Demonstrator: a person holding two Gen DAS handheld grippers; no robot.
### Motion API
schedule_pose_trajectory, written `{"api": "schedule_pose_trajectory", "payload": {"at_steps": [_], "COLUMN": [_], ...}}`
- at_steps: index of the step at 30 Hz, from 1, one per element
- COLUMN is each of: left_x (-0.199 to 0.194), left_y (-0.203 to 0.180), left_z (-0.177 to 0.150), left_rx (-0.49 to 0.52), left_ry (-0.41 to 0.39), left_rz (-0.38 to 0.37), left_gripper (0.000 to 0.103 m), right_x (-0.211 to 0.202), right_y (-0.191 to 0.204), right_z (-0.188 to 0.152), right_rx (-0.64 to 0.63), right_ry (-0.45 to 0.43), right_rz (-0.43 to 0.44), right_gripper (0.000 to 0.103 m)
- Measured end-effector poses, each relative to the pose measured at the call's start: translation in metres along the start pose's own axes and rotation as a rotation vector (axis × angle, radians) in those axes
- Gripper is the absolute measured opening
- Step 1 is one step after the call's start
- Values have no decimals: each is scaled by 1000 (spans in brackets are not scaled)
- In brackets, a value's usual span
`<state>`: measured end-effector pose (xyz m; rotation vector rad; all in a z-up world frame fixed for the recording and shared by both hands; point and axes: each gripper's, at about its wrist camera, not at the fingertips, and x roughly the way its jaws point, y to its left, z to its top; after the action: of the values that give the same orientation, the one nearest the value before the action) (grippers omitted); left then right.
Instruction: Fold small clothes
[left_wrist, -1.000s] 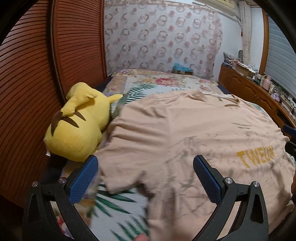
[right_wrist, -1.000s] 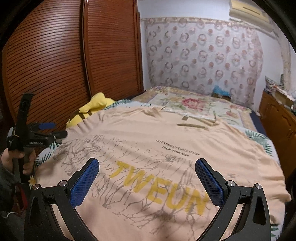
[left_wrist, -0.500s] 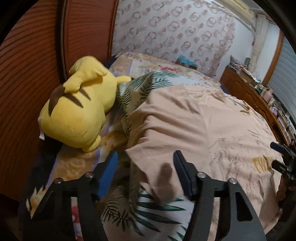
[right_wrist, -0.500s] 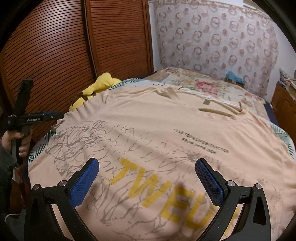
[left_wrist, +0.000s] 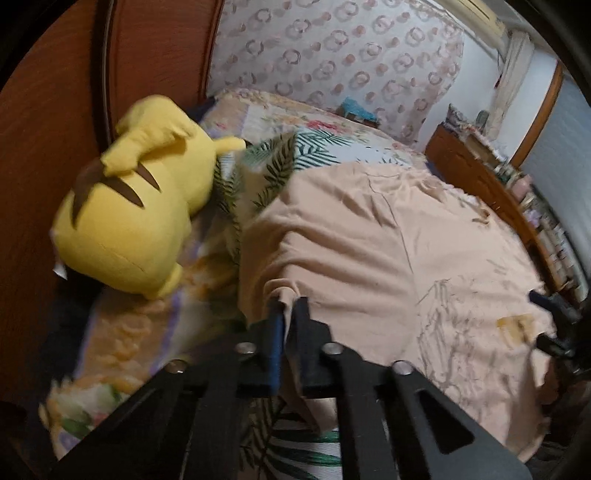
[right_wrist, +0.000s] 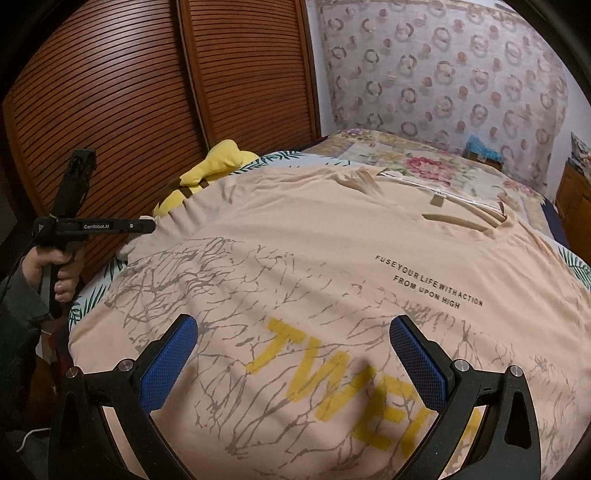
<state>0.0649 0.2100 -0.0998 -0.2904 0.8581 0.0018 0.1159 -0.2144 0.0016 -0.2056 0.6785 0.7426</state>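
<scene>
A peach T-shirt (right_wrist: 332, 266) with yellow "TWEUN" lettering and grey branch print lies spread flat on the bed, collar toward the far end. It also shows in the left wrist view (left_wrist: 369, 240). My left gripper (left_wrist: 288, 306) is shut on the shirt's left sleeve edge, with fabric bunched between the pads. It shows in the right wrist view (right_wrist: 147, 225) at the shirt's left side. My right gripper (right_wrist: 295, 354) is open and empty, hovering over the lower part of the shirt above the lettering.
A yellow plush toy (left_wrist: 136, 221) lies at the bed's left side against a wooden slatted wardrobe (right_wrist: 110, 92). A leaf-print sheet (left_wrist: 280, 158) covers the bed. A wooden dresser (left_wrist: 480, 177) stands on the right. A patterned curtain (right_wrist: 443, 74) hangs behind.
My left gripper has moved in on the sleeve edge and closed on it. My right gripper stays open and has shifted slightly forward over the shirt.
</scene>
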Motion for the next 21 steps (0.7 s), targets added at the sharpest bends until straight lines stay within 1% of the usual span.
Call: {"api": "schedule_pose_trajectory", "payload": {"at_steps": [3, 7, 11, 14, 17, 19, 21], "left_x": [-13, -30, -41, -43, -38, -35, -34], "left_y": [-11, -32, -67, -100, -134, -154, -166], "left_z": [5, 19, 35, 46, 53, 51, 47], "left_rx": [37, 68, 134, 196, 262, 295, 323], "left_ry": [-47, -102, -136, -145, -131, -121, -117], "left_rz": [15, -36, -91, -135, -182, -201, -199], "left_gripper": [3, 3, 3, 3, 3, 3, 3], "right_x": [1, -9, -18, -24, -29, -33, -34], "right_y": [2, -3, -10, -12, -14, -13, -11], "right_z": [-1, -4, -7, -11, -15, -18, -20], "right_rx": [13, 40, 65, 79, 90, 96, 105], "right_ry": [-13, -35, -62, -83, -102, -116, -125], "right_rz": [-10, -19, -38, -58, -78, -89, -98], "right_gripper": [103, 103, 103, 103, 103, 103, 103]}}
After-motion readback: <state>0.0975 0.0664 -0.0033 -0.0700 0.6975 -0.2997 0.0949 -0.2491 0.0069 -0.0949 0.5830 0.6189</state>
